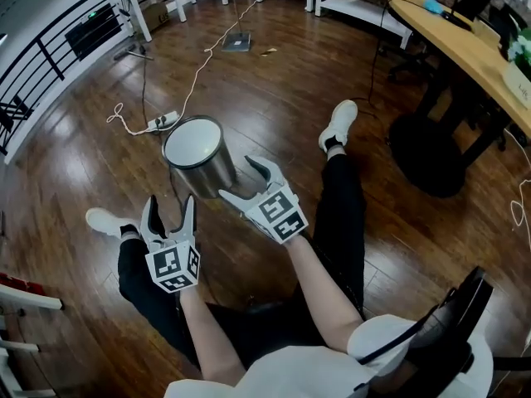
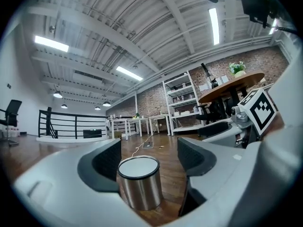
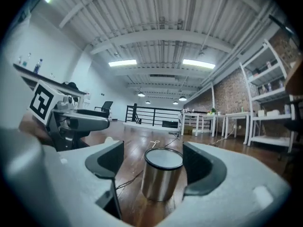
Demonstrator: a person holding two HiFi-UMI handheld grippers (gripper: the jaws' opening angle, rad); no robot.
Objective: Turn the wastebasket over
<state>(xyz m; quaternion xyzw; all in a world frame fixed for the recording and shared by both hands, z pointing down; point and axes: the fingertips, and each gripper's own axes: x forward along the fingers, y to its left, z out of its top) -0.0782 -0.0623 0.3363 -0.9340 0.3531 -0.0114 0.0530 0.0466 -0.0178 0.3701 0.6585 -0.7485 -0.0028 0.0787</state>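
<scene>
A steel wastebasket (image 1: 199, 160) stands upright on the wood floor, and the end facing up is a flat pale disc with a dark rim. My left gripper (image 1: 171, 210) is open just short of it, on the near side. My right gripper (image 1: 235, 177) is open too, close to the basket's right side, with nothing held. In the left gripper view the basket (image 2: 139, 183) stands beyond the spread jaws of the left gripper (image 2: 147, 157), apart from both pads. The right gripper view shows the same: the basket (image 3: 162, 176) is ahead of the right gripper (image 3: 152, 160), untouched.
The person's legs in black trousers stretch out either side of the basket, with white shoes (image 1: 338, 124) (image 1: 104, 220). A power strip with a cable (image 1: 162, 121) lies on the floor behind. A wooden table (image 1: 465, 48) on a black base (image 1: 431, 152) is to the right, and a railing (image 1: 50, 48) to the left.
</scene>
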